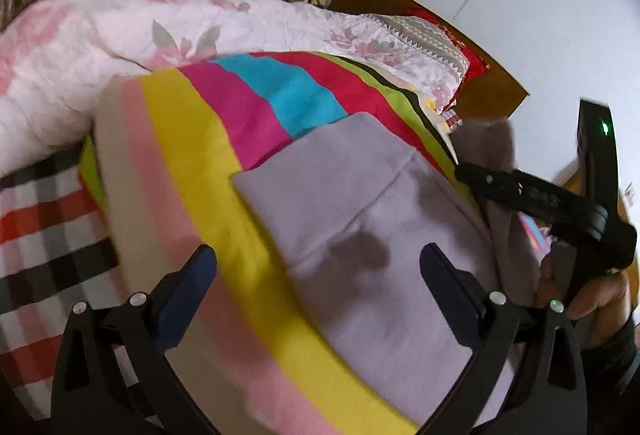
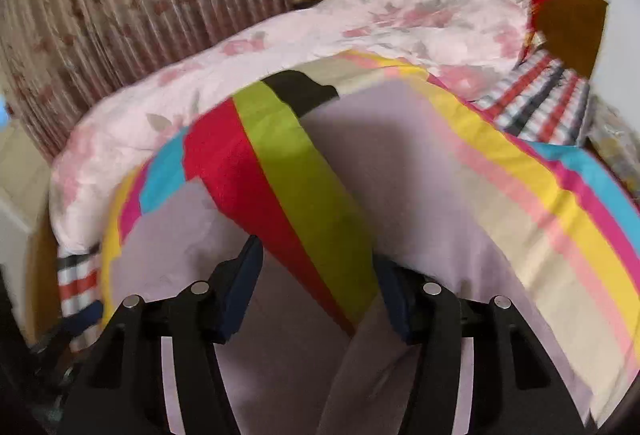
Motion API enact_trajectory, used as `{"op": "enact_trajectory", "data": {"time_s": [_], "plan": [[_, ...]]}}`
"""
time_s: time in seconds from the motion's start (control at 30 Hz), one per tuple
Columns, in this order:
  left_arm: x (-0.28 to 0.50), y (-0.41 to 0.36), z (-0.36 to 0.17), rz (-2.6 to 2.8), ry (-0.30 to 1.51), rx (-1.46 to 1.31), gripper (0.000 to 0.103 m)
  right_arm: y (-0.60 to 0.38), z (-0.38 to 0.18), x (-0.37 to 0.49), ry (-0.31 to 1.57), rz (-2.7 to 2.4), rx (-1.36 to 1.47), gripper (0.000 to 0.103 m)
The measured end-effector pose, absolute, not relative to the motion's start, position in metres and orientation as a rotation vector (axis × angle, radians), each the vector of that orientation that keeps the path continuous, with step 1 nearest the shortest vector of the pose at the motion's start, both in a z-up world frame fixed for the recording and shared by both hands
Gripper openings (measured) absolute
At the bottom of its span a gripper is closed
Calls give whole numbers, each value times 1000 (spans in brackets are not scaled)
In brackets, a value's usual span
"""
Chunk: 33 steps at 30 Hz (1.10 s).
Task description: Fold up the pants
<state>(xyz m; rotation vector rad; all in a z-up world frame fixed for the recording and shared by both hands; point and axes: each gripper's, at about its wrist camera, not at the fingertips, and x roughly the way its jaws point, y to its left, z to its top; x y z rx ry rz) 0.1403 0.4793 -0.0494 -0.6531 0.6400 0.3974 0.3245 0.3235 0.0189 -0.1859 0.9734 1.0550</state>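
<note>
Pale lilac pants (image 1: 360, 219) lie on a bright striped blanket (image 1: 192, 155) on a bed. My left gripper (image 1: 318, 267) is open above the pants, holding nothing. In the left wrist view the right gripper (image 1: 476, 171) reaches in from the right, and a raised flap of pants (image 1: 492, 143) hangs at its fingers. In the right wrist view the right gripper (image 2: 320, 275) has its jaws apart, with lilac pants (image 2: 400, 175) draped around and over the right finger (image 2: 394, 291). Whether it pinches the cloth is hidden.
A pink floral quilt (image 1: 120, 35) is bunched along the far side of the bed. A plaid sheet (image 1: 44, 235) shows at the left. A wooden headboard (image 1: 492, 87), a striped curtain (image 2: 120, 15) and a white wall lie beyond.
</note>
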Motion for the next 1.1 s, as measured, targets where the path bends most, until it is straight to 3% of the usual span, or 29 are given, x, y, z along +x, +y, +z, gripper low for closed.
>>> {"op": "enact_trajectory", "data": {"time_s": [0.23,0.27,0.3,0.33,0.4,0.63,0.83,0.9,0.93,0.97,1.0,1.07,1.1], "plan": [[156,500,-53,398,587,-697,96,385,14,322,1019,1404,-435,52],[157,501,-53,406,594,-691,86,384,16,322,1003,1419,-463,48],[157,503,-53,426,604,-680,68,387,17,317,977,1435,-519,41],[156,503,-53,440,609,-671,57,389,18,314,960,1431,-544,37],[153,507,-52,447,612,-662,10,388,22,311,911,1410,-563,17],[157,505,-1,463,533,-513,10,400,49,316,799,1346,-509,14],[170,542,-48,620,707,-599,2,416,13,321,873,1308,-515,16],[157,542,-47,657,678,-609,7,409,21,326,910,1321,-479,16],[147,538,-40,704,663,-598,20,400,29,331,930,1344,-424,17],[141,533,-35,727,648,-591,67,388,42,337,923,1361,-361,19],[131,524,-24,734,601,-577,95,370,57,345,886,1355,-296,22],[123,507,-7,666,529,-541,96,342,77,354,824,1322,-223,64],[123,500,-1,630,522,-524,98,328,86,358,774,1290,-189,95]]}}
